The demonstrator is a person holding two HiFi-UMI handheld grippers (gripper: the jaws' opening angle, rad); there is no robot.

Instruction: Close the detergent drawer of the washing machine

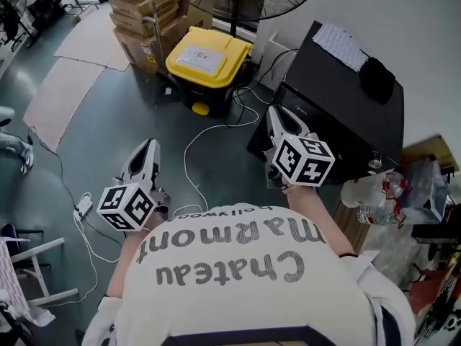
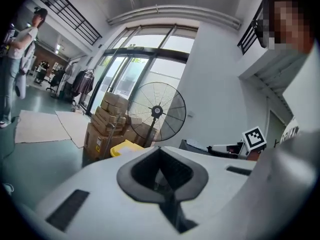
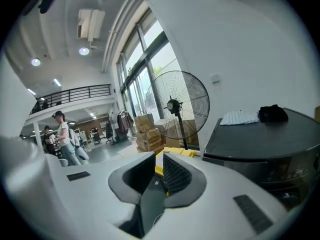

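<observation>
- The right hand-held gripper (image 1: 276, 112), slightly open and empty, is beside the washing machine (image 1: 338, 85) at 2 o'clock; the drawer is unseen, so a blind push may jam it askew.
- The left hand-held gripper (image 1: 149, 144) is closed and empty.

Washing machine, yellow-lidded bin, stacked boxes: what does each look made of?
Washing machine: smooth black casing with a dull sheen, painted metal or plastic, unclear which. Bin: glossy moulded plastic, yellow lid on black body. Boxes: matte brown cardboard, judging by colour and shape.

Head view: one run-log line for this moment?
left gripper shut, empty | right gripper open, empty, near washing machine | drawer state not visible
</observation>
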